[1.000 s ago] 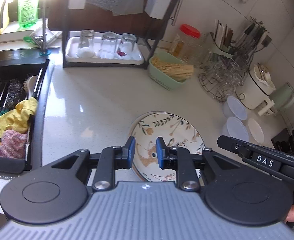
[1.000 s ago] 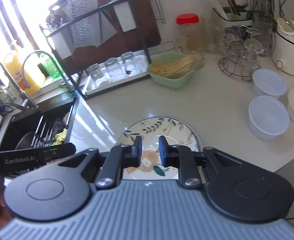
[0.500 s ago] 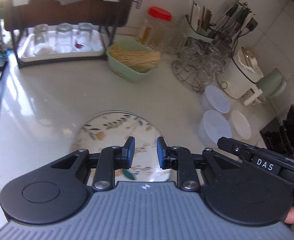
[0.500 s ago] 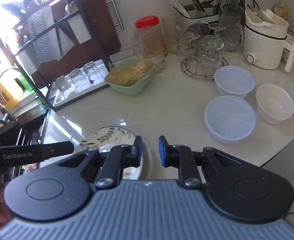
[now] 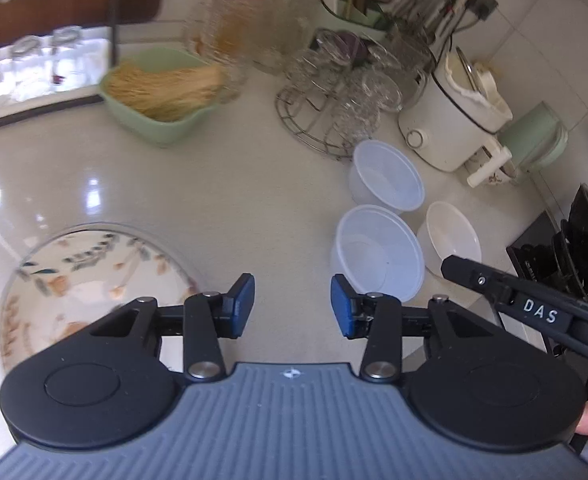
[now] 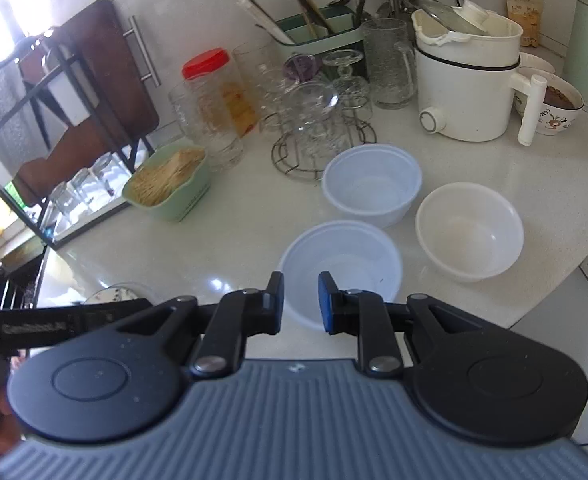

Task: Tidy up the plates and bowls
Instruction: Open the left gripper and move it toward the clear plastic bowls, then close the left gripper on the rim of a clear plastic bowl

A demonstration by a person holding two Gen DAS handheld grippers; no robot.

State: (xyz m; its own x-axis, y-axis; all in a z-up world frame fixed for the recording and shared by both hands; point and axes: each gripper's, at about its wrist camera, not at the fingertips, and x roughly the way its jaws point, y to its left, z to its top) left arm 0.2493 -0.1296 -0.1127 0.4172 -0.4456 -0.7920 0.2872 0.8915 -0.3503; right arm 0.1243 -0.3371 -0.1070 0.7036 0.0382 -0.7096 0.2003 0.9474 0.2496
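Note:
A floral plate (image 5: 90, 276) lies on the white counter at the left, and its rim shows in the right wrist view (image 6: 120, 293). Two translucent plastic bowls, near (image 5: 377, 254) (image 6: 339, 270) and far (image 5: 385, 178) (image 6: 371, 184), stand beside a white bowl (image 5: 451, 236) (image 6: 469, 230). My left gripper (image 5: 292, 306) is open and empty above the counter, between the plate and the near bowl. My right gripper (image 6: 300, 302) is narrowly open and empty, just above the near bowl's front rim.
A green tray of noodles (image 5: 162, 96) (image 6: 170, 182), a red-lidded jar (image 6: 214, 92), a wire rack of glasses (image 5: 341, 92) (image 6: 317, 120) and a white cooker (image 5: 453, 124) (image 6: 467, 80) stand at the back. A dish rack (image 6: 54, 120) stands at the left. The counter edge runs at the right (image 6: 565, 280).
Both grippers have swung right, from over the plate toward the bowls. The left gripper's jaws have opened wide. The right gripper's jaws have opened slightly.

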